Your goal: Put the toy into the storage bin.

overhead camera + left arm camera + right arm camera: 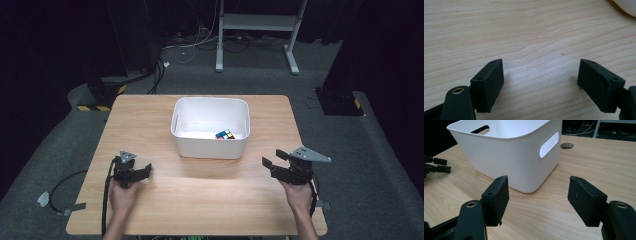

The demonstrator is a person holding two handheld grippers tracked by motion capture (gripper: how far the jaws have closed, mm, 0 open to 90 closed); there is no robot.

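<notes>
- High view puts the nearest things first: the person's two hands at the near edge of the wooden table (200, 200), each holding a gripper low over bare wood, with nothing between their jaws.
- Left gripper (142, 171) has its jaws spread wide; the left gripper view shows only wood grain between the pads. Its cable (106, 200) trails back along the forearm and off the table edge, and in my judgement a quick reach forward could snag or drag it.
- Right gripper (274, 158) is likewise spread and pinching nothing. In the right gripper view its jaws point at the near corner of the white plastic bin (524, 165), which stands close ahead. A low, straight push from here would likely hit the wall and shove the light bin across the table.
- Farther on, the bin (210, 145) sits at mid-table between the two grippers, upright, with cut-out handles in its sides.
- Rubik's cube (225, 134) lies on the bin's floor, close to the near wall and toward the right-hand side, apart from both grippers.
- Reaching it means coming over the rim and down steeply. Because the cube sits so near the wall, one jaw may catch the rim or find no room beside the cube; a slanted pinch on its smooth faces could let it twist or slip out.
- If both grippers go in together, they could crowd each other inside the bin.
</notes>
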